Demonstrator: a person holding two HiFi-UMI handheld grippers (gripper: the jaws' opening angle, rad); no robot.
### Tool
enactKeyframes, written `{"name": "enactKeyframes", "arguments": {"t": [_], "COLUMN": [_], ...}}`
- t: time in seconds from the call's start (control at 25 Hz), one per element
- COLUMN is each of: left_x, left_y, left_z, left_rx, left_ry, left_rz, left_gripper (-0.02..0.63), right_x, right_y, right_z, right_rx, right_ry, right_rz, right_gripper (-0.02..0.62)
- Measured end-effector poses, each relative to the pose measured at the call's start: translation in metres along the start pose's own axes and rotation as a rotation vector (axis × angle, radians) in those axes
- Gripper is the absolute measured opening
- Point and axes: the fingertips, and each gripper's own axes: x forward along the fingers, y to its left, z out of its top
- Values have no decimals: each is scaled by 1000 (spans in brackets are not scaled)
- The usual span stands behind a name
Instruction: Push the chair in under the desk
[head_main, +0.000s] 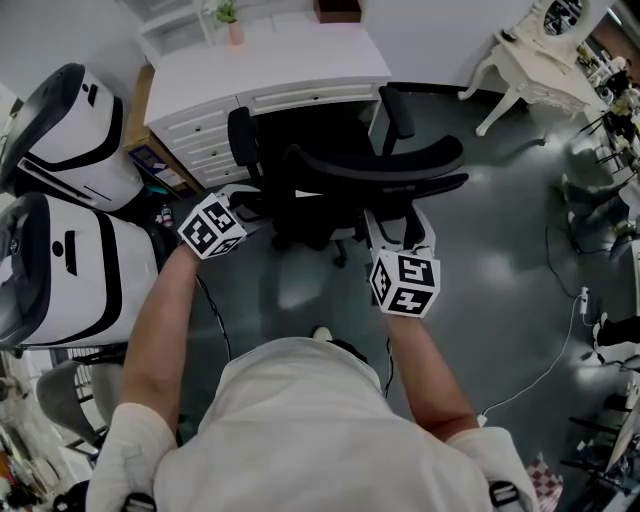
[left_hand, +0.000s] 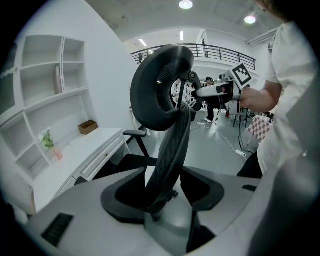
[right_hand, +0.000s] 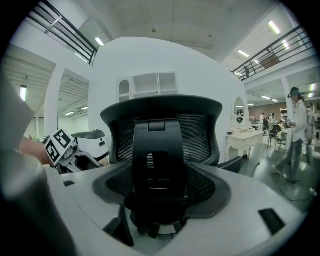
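The black mesh office chair (head_main: 370, 170) stands with its seat under the white desk (head_main: 270, 65) and its back toward me. My left gripper (head_main: 248, 203) is at the left edge of the backrest. In the left gripper view the backrest (left_hand: 170, 145) runs edge-on between the wide-set jaws of that gripper (left_hand: 165, 202), leaning toward the left pad with room beside the right one. My right gripper (head_main: 402, 228) is behind the chair's back. There the black back spine (right_hand: 159, 165) fills the gap of that gripper (right_hand: 160, 212); whether the pads press on it is not visible.
Two large white and black pods (head_main: 70, 130) (head_main: 70, 270) stand at the left, close to the desk's drawers (head_main: 205, 140). An ornate white table (head_main: 540, 70) is at the upper right. Cables (head_main: 560, 330) lie on the grey floor. A person (right_hand: 295, 130) stands far right.
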Motion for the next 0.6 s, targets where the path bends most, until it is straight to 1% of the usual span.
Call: {"name": "enactKeyframes", "arguments": {"t": [0.6], "left_x": [3], "left_y": [34], "left_z": [-4], "left_rx": [-4], "left_ry": [25], "left_rz": [42], "left_gripper": [229], "right_x": [28], "right_y": [11], "right_z": [8], "right_rx": [1], "right_ry": [6], "right_rz": [16], "right_gripper": [314]}}
